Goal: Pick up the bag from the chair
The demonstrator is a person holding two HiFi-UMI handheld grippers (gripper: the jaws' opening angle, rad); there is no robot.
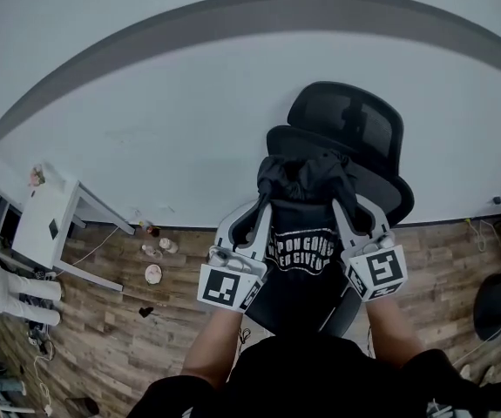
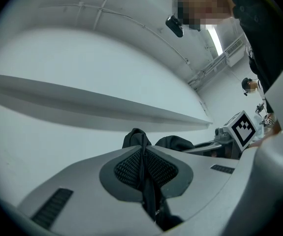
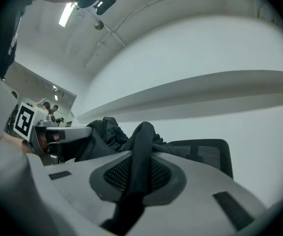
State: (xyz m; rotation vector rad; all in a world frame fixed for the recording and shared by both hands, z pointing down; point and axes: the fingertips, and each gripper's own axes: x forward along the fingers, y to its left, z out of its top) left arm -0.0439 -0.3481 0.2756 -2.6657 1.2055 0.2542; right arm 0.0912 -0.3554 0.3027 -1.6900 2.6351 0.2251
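A black cloth bag with white lettering hangs in front of me, lifted above the black office chair. My left gripper is shut on the bag's left top edge, and its black fabric is pinched between the jaws. My right gripper is shut on the bag's right top edge, a black fabric fold running through its jaws. The bunched bag top shows beyond, with the chair's headrest behind.
A white wall with a grey stripe rises behind the chair. A white table stands at the left, with small bottles and a round dish on the wooden floor beside it. Another dark chair sits at the right edge.
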